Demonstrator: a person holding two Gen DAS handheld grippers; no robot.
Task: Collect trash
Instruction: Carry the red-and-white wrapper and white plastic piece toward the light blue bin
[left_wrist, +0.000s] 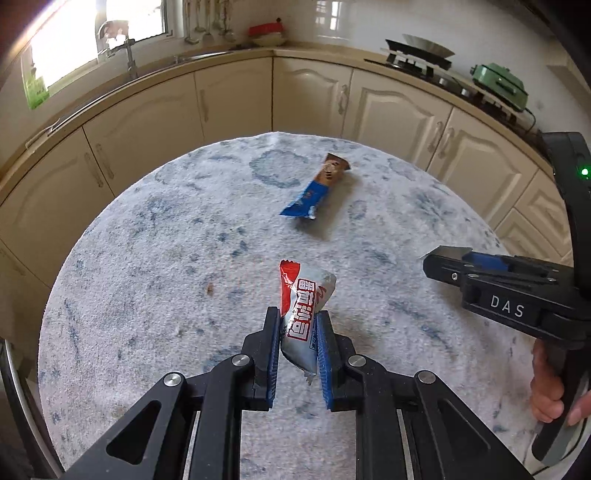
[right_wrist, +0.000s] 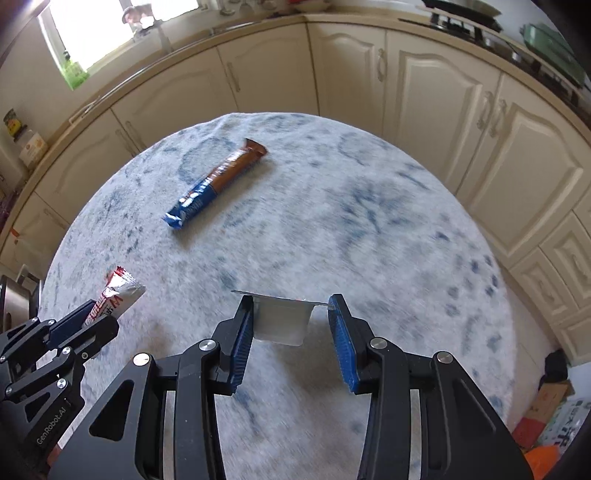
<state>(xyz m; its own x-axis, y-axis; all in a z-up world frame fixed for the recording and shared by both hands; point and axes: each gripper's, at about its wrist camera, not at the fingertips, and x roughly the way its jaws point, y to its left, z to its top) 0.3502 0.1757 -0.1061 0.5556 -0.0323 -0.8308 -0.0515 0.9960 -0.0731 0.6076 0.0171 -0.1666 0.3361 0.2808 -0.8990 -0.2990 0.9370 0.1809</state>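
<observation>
My left gripper (left_wrist: 297, 314) is shut on a crumpled red-and-silver snack wrapper (left_wrist: 306, 295), held above the round table (left_wrist: 147, 258). The right wrist view shows that wrapper (right_wrist: 122, 288) sticking out of the left gripper (right_wrist: 96, 310) at lower left. My right gripper (right_wrist: 291, 301) is shut on a small clear plastic cup (right_wrist: 282, 321) with a foil lid, one pad on its side and the other at the lid's rim. In the left wrist view the right gripper (left_wrist: 439, 258) is at the right, held by a hand (left_wrist: 550, 387). A blue-and-brown bar wrapper (left_wrist: 317, 188) (right_wrist: 218, 181) lies on the table's far half.
The table wears a white cloth with blue mottling (right_wrist: 369, 221). Cream cabinets (left_wrist: 236, 103) curve behind it, with a sink tap (left_wrist: 129, 55), a stove (left_wrist: 417, 59) and a green appliance (left_wrist: 502, 85) on the counter. Cardboard boxes (right_wrist: 554, 417) sit on the floor at lower right.
</observation>
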